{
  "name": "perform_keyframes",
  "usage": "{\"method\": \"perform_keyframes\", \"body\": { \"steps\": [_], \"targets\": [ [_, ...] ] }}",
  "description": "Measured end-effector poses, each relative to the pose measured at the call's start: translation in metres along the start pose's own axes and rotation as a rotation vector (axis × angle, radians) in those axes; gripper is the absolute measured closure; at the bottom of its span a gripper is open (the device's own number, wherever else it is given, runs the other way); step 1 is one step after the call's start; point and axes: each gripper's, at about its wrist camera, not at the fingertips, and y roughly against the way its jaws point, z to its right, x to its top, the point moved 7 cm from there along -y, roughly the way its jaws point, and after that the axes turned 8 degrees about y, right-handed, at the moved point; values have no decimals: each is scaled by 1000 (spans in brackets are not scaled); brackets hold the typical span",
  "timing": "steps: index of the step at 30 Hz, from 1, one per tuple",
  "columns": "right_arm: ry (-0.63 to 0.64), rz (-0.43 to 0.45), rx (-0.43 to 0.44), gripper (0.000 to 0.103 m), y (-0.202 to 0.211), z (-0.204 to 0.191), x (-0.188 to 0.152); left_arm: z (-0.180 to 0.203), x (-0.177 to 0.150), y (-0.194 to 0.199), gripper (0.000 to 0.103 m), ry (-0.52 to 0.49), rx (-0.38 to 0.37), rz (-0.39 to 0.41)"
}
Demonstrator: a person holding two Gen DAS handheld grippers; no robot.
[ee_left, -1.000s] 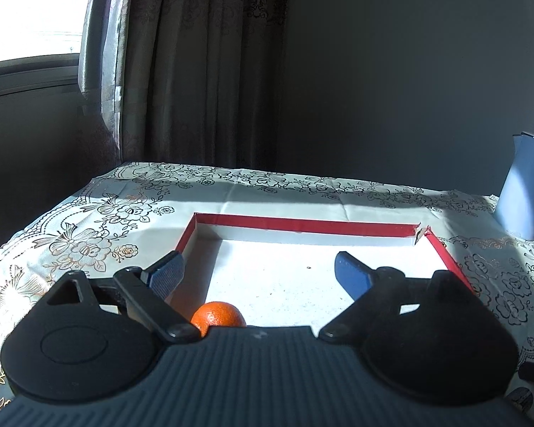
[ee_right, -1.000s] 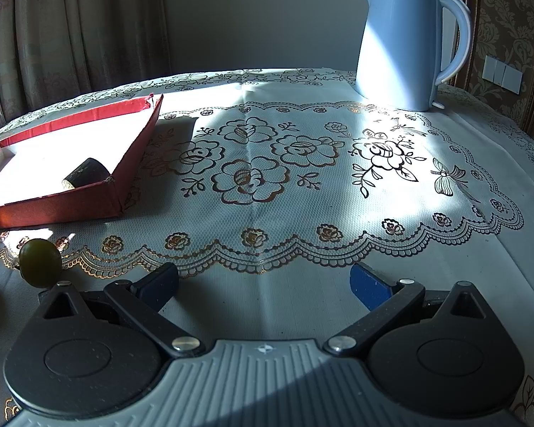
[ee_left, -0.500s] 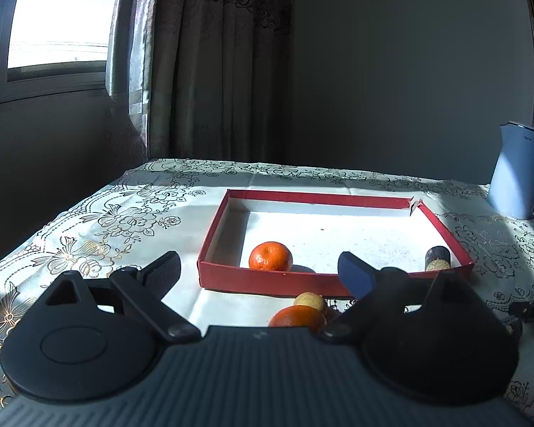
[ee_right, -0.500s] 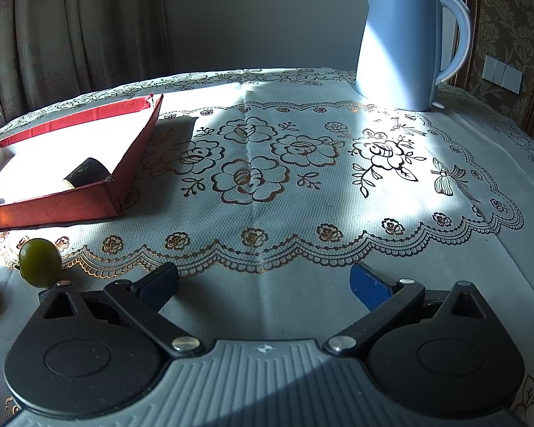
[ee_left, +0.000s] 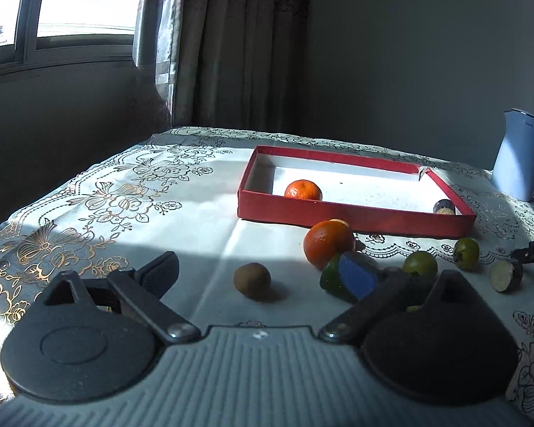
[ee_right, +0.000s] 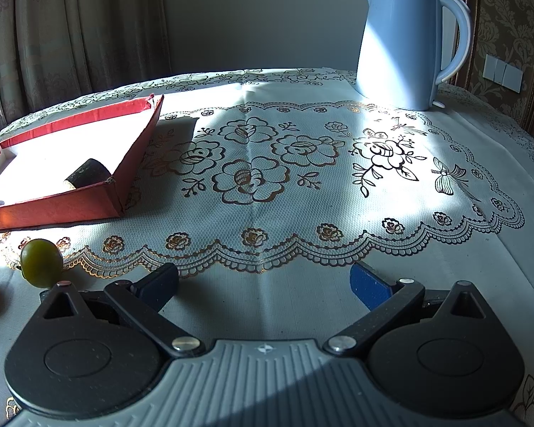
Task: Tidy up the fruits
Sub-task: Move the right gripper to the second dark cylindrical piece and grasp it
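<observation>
A red tray (ee_left: 356, 213) with a white floor holds an orange (ee_left: 302, 189) and a dark cut piece (ee_left: 444, 208). On the cloth in front of it lie a second orange (ee_left: 328, 243), a brown kiwi (ee_left: 252, 280), two green fruits (ee_left: 420, 264) (ee_left: 466, 253) and a cut half (ee_left: 505, 275). My left gripper (ee_left: 258, 274) hovers over the cloth with its jaws opening wide. The kiwi lies just ahead between the fingers, untouched. My right gripper (ee_right: 263, 283) stands open over bare cloth, with a green fruit (ee_right: 41, 258) to its left.
A blue kettle (ee_right: 406, 46) stands at the back right of the table. The tray's corner (ee_right: 135, 163) reaches in from the left of the right wrist view. Another green fruit (ee_left: 333, 277) sits half hidden behind my left gripper's right finger. Curtains and a wall lie beyond.
My left gripper has drawn back from over the tray, leaving the orange inside, and the loose fruits in front of the tray have come into view. The right gripper has not moved.
</observation>
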Motion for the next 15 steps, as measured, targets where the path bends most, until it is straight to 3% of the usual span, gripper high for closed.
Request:
{"method": "perform_keyframes", "body": {
  "steps": [6,15],
  "targets": [
    [18,156,123,0,40,-17,2,2,-2,-6,0,-20,28,-40],
    [125,162,173,0,61,-54,-14,-1,-11,-21,0,-24,80,-148]
  ]
}}
